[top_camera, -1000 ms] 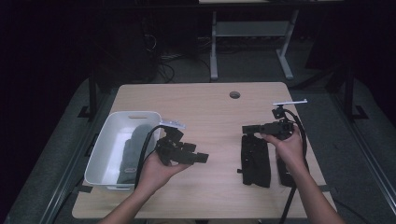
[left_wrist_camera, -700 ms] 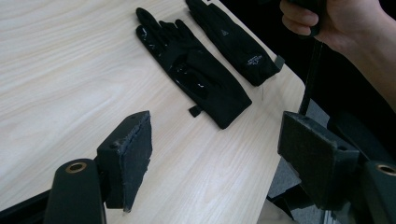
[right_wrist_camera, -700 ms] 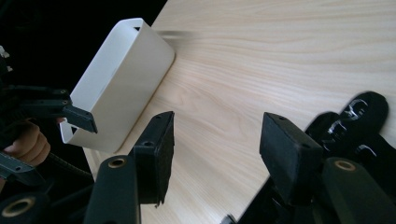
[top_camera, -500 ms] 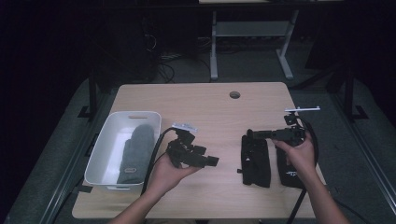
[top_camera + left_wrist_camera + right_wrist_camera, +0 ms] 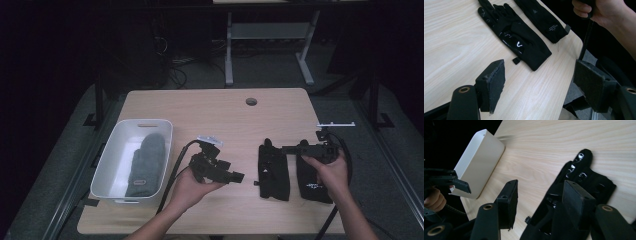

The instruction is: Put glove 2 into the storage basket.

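Two black gloves lie side by side at the table's right: the left glove [image 5: 273, 172] [image 5: 516, 37] [image 5: 579, 175] and the right glove [image 5: 311, 182] [image 5: 541, 17]. My left gripper [image 5: 239, 176] [image 5: 540, 67] hovers left of them, pointing at them, jaws open and empty. My right gripper [image 5: 286, 148] [image 5: 541, 185] hangs just over the fingers of the gloves, pointing left, with its jaws open and nothing between them. A grey mitten [image 5: 147, 162] lies in the white bin [image 5: 111, 160] [image 5: 479, 162] at the left.
The wooden table [image 5: 210, 112] has a round cable hole [image 5: 251, 101] near its far edge. Cables trail from both grippers toward the front edge. Beyond the table stand the legs of a white desk frame [image 5: 228, 55] on a dark floor.
My left hand has carried its gripper rightward, away from the bin and toward the gloves. My right hand has shifted a little right and nearer the front edge, lower over the gloves.
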Tool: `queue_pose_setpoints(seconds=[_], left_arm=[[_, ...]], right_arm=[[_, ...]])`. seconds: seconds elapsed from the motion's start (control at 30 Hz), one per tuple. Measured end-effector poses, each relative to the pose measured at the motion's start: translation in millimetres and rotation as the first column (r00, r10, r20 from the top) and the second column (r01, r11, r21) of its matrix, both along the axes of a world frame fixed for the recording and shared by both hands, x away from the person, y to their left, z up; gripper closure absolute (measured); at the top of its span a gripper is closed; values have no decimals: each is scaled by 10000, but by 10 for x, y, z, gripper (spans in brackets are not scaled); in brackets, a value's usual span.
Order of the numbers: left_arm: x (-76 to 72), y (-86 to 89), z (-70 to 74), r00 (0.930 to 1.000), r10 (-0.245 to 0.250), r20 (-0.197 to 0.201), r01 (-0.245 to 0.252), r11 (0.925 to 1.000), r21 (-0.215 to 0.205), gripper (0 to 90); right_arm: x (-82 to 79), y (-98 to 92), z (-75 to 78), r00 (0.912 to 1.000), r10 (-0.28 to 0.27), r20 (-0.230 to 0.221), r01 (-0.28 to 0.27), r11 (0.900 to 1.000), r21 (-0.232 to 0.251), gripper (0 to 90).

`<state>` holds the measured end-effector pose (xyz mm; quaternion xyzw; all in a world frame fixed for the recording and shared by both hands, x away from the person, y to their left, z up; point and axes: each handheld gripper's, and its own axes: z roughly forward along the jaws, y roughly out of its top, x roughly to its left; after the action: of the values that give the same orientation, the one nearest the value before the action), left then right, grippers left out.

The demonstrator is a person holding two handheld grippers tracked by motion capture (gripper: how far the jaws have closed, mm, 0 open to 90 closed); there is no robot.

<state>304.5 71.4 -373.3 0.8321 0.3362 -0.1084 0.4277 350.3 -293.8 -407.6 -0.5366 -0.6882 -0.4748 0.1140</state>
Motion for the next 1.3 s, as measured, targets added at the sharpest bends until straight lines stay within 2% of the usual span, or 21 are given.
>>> queue_pose_setpoints(seconds=[0.63,0.83,0.97,1.3], left_arm=[[31,-261,-169,9994,-279,-203,277,9996,-108,251],[25,-342,-206,9990,-398,-215,395,9991,-137,251],[23,-378,-226,9985,-465,-279,461,9988,-149,251],[15,-417,-243,9979,-561,-311,557,9984,-137,250]], right_arm=[[-173,-354,-208,9984,-521,-205,507,9966,-645,481],[-226,-476,-280,9971,-728,-231,698,9914,-1109,497],[-250,-544,-311,9959,-870,-239,836,9894,-1185,514],[-297,-683,-405,9927,-1152,-356,1067,9768,-1855,536]])
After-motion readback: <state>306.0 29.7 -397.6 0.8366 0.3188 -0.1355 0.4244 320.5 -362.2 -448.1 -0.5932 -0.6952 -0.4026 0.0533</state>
